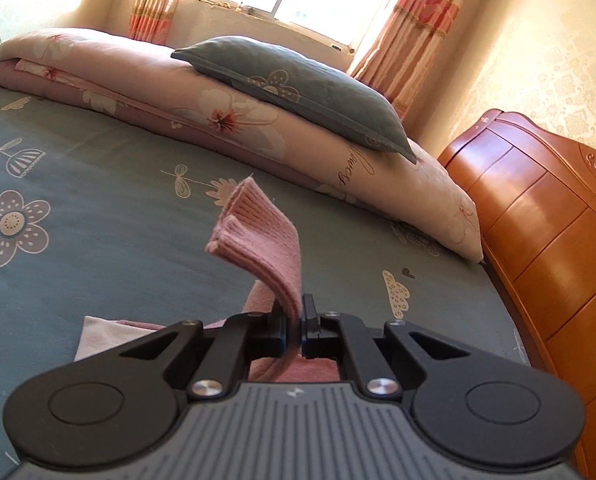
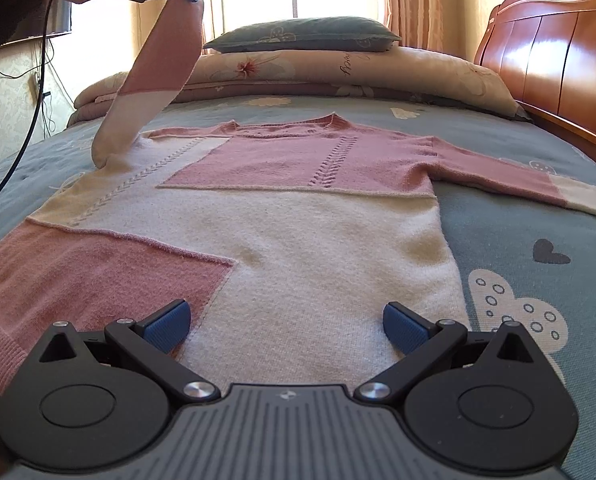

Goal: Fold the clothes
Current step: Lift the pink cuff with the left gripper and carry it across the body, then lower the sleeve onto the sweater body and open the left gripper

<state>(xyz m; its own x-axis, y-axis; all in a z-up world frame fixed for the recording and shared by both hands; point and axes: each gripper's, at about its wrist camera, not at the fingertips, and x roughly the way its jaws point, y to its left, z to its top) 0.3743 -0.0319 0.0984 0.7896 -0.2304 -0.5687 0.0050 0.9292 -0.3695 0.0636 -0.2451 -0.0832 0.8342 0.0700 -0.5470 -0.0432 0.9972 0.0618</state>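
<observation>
Barely begun: the sweater point(image 2: 298, 208) lies flat on the bed point(image 2: 538, 208), body unfolded; the left gripper point(image 1: 300, 320) is clamped on one sleeve's cuff point(image 1: 254, 232), lifting it; the right gripper point(image 2: 286, 326) hovers over the hem, jaws wide and empty; the other sleeve point(image 2: 518, 178) lies spread.

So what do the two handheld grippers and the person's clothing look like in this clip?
Both are the same build: the right gripper has black linkage arms with silver pivot screws, round black hubs, a ribbed grey body and blue ribbed finger pads. The left gripper matches it. In the right wrist view its black handle shows a round button marked G, a black cable hangs below, and the person wears a dark sleeve.
</observation>
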